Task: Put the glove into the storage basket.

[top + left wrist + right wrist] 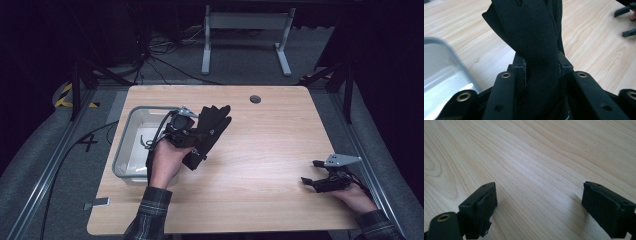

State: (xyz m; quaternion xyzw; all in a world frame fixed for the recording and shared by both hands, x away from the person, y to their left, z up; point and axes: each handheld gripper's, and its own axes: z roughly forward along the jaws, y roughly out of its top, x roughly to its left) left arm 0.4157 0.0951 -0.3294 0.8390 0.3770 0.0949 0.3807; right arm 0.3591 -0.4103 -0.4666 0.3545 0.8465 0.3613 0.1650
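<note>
Sleeves: two plaid sleeves (150, 212) come in over the near edge of the table, one by the near left corner and one by the near right corner.
Right hand (356, 197): it rests low by the near right corner and holds the right gripper (313, 173).
Right gripper jaws: wide apart, with nothing between them. From the right gripper view the pads (487, 208) sit just over bare wood.
Table (260, 150): light wood with round corners.
Left hand (165, 162): it is over the left part of the table, just beside the bin, and holds the left gripper (192, 132) up off the wood.
Left gripper jaws: squeezed tight on the black glove (207, 132). From the left gripper view the cloth (536, 50) fills the gap between the two jaws.
Glove place: it hangs in the air over the left middle of the table, right of the bin.
Glove direction: its long side runs from near left to far right. The fingers point to the far right corner. The cuff end points down toward the near edge.
Bin (125, 145): a clear plastic box by the left edge. Something dark lies inside, too small to tell.
Hole (255, 99): a small round grey spot near the far edge.
</note>
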